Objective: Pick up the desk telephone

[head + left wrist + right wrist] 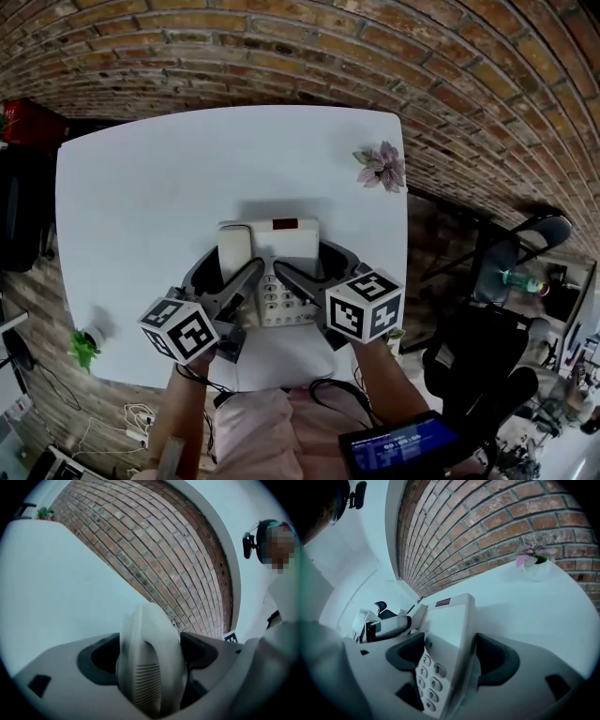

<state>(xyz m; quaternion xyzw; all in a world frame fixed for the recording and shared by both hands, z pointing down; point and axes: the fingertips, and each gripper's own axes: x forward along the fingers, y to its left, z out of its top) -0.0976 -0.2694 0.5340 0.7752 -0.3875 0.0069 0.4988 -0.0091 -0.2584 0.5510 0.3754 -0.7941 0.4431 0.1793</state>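
Note:
A white desk telephone (281,236) with a red display lies near the front of the white table (141,187). Its handset (234,249) rests on its left side. My left gripper (230,268) is open and straddles the handset (145,630), which fills most of the gap between the dark pads (96,660) in the left gripper view. My right gripper (312,266) is open too. It straddles the phone body's right part (450,620), with the keypad (429,679) between its pads (494,660).
A pink flower in a small pot (382,167) stands at the table's far right corner. A small green plant (84,347) sits at the left front edge. A brick wall (281,47) runs behind, and a black chair (525,248) stands to the right.

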